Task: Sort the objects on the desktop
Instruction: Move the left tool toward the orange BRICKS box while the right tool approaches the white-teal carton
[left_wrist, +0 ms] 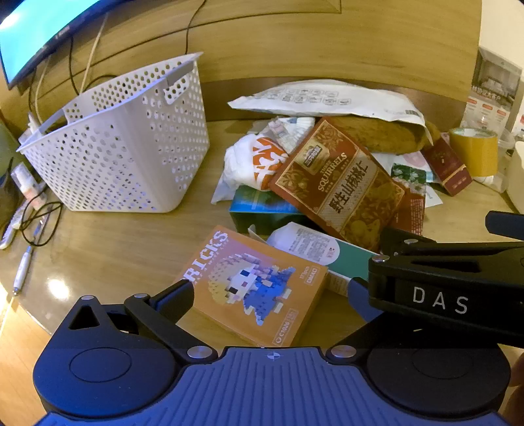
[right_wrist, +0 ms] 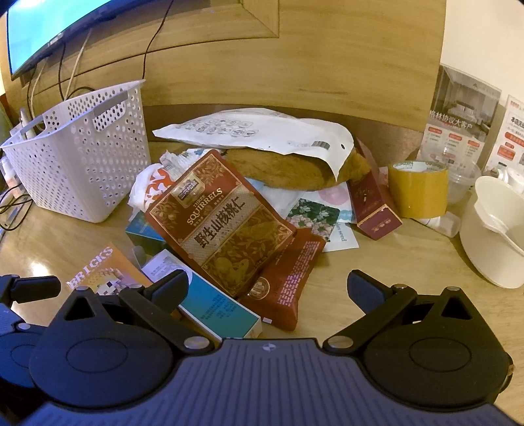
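Observation:
A pile of objects lies on the wooden desk: an orange bricks box (left_wrist: 255, 288), a red Three Squirrels snack bag (left_wrist: 340, 183) (right_wrist: 222, 222), a white and teal box (right_wrist: 213, 301), a brown plush under a white mailer (right_wrist: 262, 131). A white perforated basket (left_wrist: 124, 137) (right_wrist: 78, 150) stands to the left. My left gripper (left_wrist: 271, 298) is open, with the bricks box lying between its fingers. My right gripper (right_wrist: 268, 291) is open and empty, low over the second red bag (right_wrist: 288, 281). The right gripper's body (left_wrist: 452, 288) crosses the left wrist view.
A yellow tape roll (right_wrist: 419, 190), a dark red carton (right_wrist: 373, 209) and a white bowl with a spoon (right_wrist: 497, 236) stand at the right. Leaflet stands are behind them. A monitor (right_wrist: 49, 26), cables and a pen (left_wrist: 23, 268) are at the left.

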A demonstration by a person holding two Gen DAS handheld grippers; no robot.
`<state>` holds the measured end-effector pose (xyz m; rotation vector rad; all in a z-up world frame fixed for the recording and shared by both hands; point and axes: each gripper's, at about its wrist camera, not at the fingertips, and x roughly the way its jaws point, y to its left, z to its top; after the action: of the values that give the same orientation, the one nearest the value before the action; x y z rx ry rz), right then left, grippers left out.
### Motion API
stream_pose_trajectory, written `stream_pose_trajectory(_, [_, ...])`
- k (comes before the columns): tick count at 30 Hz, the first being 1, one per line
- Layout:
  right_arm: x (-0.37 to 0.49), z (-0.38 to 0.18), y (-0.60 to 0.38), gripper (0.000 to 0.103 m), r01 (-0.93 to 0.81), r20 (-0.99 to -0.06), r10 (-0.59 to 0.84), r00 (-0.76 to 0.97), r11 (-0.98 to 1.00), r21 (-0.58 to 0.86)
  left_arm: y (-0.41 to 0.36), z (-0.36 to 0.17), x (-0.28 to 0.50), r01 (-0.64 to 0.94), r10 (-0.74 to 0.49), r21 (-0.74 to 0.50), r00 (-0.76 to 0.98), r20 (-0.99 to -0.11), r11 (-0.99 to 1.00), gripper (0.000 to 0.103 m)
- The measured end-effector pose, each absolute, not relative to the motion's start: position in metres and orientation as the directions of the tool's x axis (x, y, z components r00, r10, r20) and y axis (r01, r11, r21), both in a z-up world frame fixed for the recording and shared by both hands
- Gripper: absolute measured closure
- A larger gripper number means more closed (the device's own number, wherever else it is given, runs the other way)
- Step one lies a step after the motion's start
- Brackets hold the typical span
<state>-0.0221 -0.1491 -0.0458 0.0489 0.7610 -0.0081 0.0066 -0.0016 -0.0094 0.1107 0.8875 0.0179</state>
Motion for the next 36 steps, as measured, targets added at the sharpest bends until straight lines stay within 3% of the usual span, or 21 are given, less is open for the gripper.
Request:
stream_pose_trajectory(20, [-0.024, -0.045, -0.150, 0.000, 0.011, -0.686, 0.020, 0.727, 0.999, 0.040, 0.001, -0.010, 0.002, 0.054, 0.053, 0.114, 0.640, -0.767, 0.992, 0.000])
stream_pose_trajectory(36, [-0.035, -0.066, -0.152, 0.000, -0.131, -0.688, 0.115, 0.717, 0.991, 0.028, 0.035, -0.037, -0.030, 0.160, 0.009, 0.143, 0.634, -0.773, 0.977, 0.000])
